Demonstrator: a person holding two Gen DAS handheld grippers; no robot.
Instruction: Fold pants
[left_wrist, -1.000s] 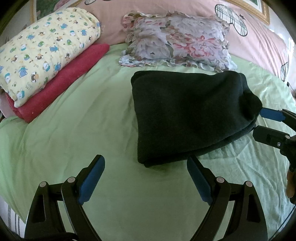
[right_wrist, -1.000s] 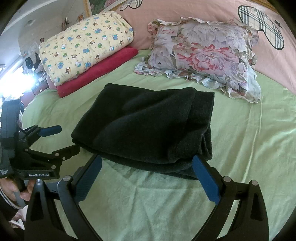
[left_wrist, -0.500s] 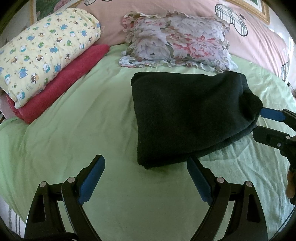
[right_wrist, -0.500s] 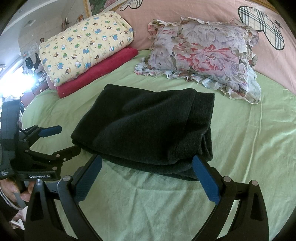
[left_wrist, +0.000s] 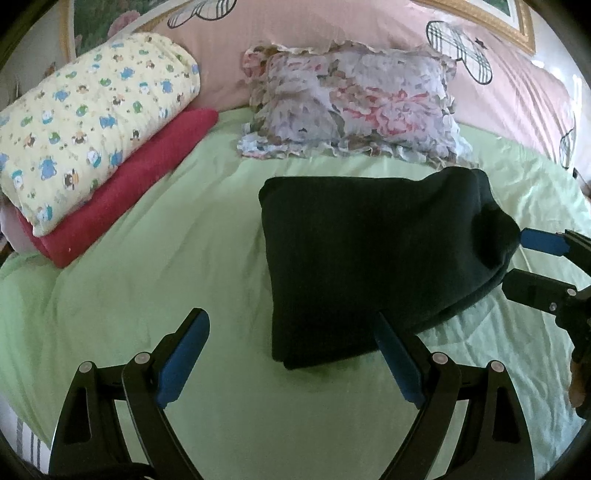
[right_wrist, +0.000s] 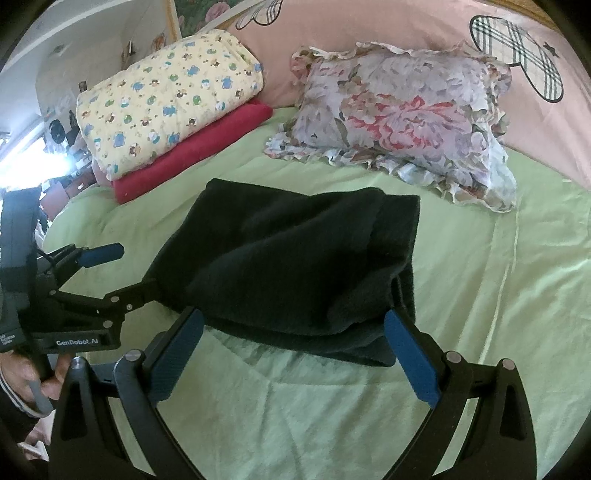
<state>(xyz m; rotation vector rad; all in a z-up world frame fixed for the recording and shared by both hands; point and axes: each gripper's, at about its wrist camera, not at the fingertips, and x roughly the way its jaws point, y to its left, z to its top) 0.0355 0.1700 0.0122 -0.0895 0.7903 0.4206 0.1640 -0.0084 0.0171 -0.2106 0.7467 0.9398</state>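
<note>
Folded pants on bed, both grippers spread wide, holding nothing.

Left gripper (left_wrist: 291, 354) and right gripper (right_wrist: 293, 349) at near edge of dark fleece folded pants (left_wrist: 373, 254) on light green bedsheet (left_wrist: 166, 266) (floral pillow (left_wrist: 354, 110) beyond); careless finger contact could drag layers, likely undoing the fold.

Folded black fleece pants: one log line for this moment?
folded black fleece pants on green bedsheet | left gripper open | right gripper open | neither gripping

Lots of bare green sheet (left_wrist: 155, 258) across the middle left of my left view, easy passing there. Folded pants (left_wrist: 376, 254) fill centre right, floral pillow (left_wrist: 354, 110) blocks behind, quilt stack (left_wrist: 88, 122) hogs upper left.
</note>
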